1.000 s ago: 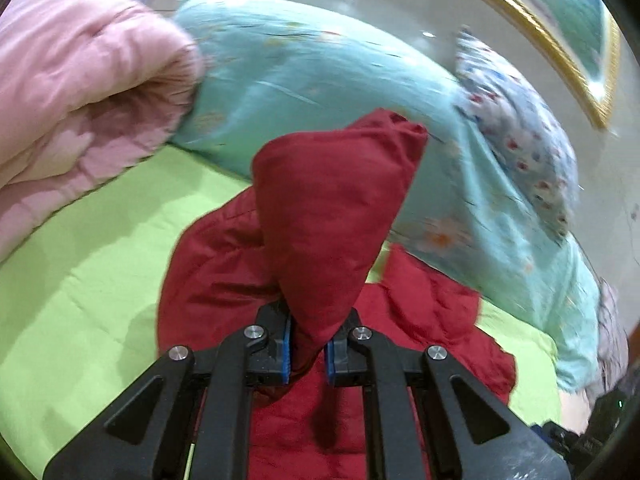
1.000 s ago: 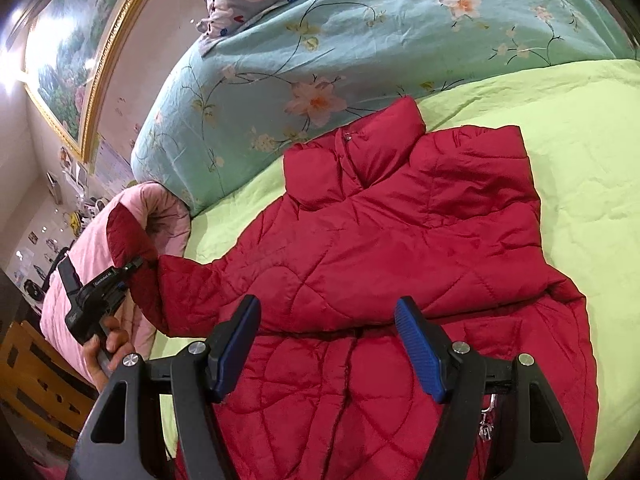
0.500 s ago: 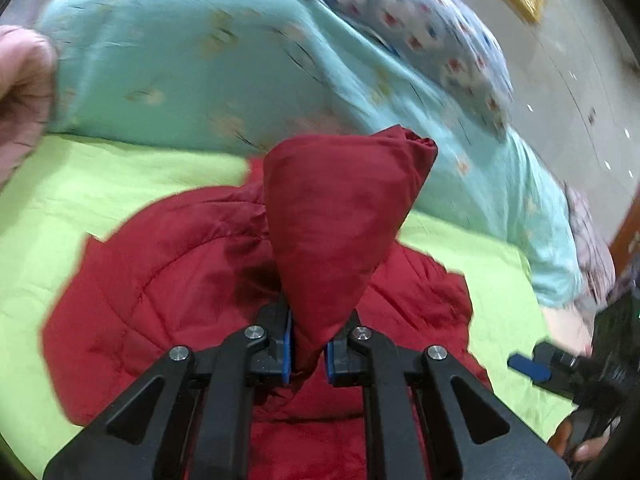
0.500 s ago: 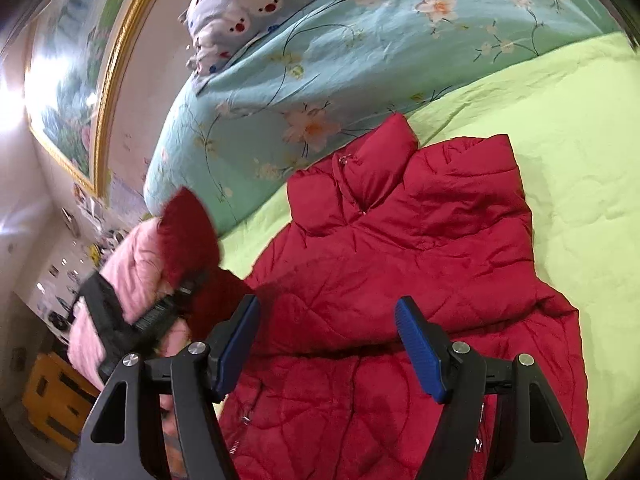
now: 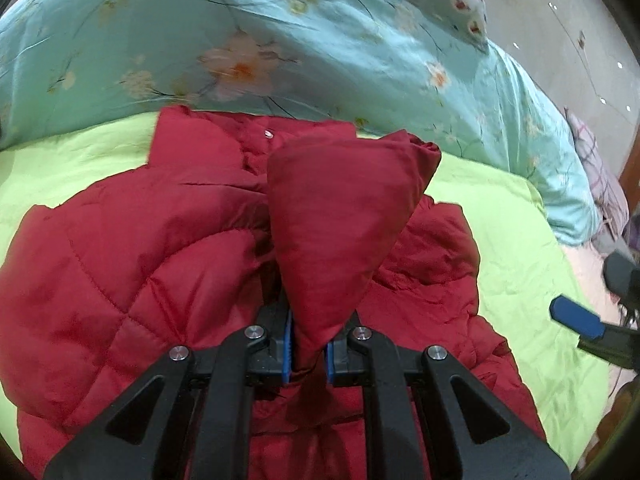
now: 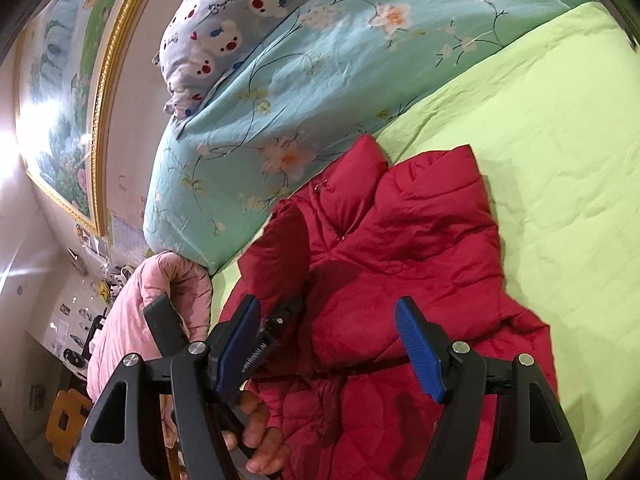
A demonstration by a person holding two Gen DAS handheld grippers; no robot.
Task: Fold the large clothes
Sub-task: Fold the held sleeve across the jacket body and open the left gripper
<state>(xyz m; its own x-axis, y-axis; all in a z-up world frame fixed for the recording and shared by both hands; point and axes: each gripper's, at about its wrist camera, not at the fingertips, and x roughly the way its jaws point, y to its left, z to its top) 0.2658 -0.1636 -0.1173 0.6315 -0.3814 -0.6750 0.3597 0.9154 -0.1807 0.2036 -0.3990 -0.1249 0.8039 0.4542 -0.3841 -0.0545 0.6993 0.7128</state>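
Note:
A red quilted jacket lies spread on the lime-green bed sheet, collar toward the pillows. My left gripper is shut on the jacket's sleeve end, which stands up as a cone over the jacket's chest. In the right wrist view the same jacket lies ahead, and the lifted sleeve hangs over its left side. My right gripper stands open above the jacket's lower part with nothing pinched. A hand holds the left gripper's handle at the lower left.
A light-blue floral duvet is bunched along the head of the bed, with a patterned pillow on it. A pink quilt sits at the bed's left edge. A gold-framed painting hangs on the wall.
My left gripper has carried the sleeve from beside the pink quilt across over the jacket's chest and lower. The right gripper drifted a little and stays open.

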